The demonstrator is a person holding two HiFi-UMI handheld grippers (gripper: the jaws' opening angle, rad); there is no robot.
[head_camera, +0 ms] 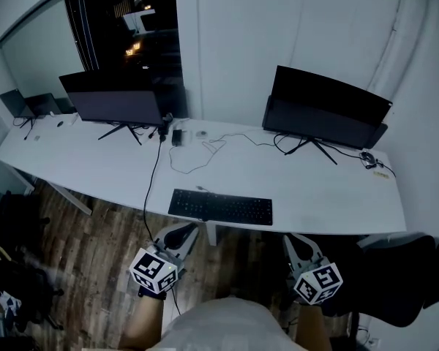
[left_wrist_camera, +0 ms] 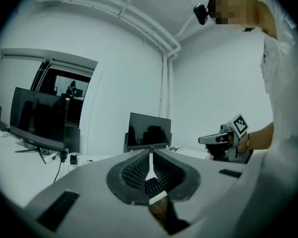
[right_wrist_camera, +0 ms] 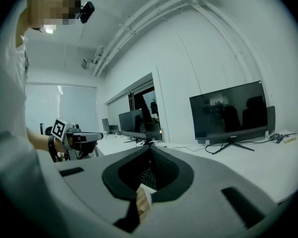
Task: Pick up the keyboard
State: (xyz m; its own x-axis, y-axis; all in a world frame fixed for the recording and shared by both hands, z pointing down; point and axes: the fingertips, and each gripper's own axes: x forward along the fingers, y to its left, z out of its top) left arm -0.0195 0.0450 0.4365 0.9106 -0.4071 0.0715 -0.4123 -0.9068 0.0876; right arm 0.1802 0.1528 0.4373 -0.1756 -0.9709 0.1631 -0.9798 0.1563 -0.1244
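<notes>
A black keyboard point(head_camera: 220, 207) lies flat on the white desk point(head_camera: 329, 203), close to its front edge. My left gripper point(head_camera: 187, 232) hovers in front of that edge, just short of the keyboard's left end, jaws shut and empty. Level with the keyboard's right end, my right gripper point(head_camera: 295, 240) also stays off the desk, shut with nothing in it. In the left gripper view the closed left gripper point(left_wrist_camera: 150, 153) points level over the desk, and the keyboard point(left_wrist_camera: 152, 186) shows through the opening below the jaws. The right gripper view shows the right gripper point(right_wrist_camera: 150, 148) closed, with keyboard keys point(right_wrist_camera: 148, 176) beneath.
Two dark monitors point(head_camera: 121, 101) point(head_camera: 323, 110) stand at the back of the desk, with cables point(head_camera: 205, 152) trailing between them and one cable dropping over the front edge. A laptop point(head_camera: 29, 104) sits far left. A black chair point(head_camera: 402, 276) is at the right, over wooden floor point(head_camera: 88, 254).
</notes>
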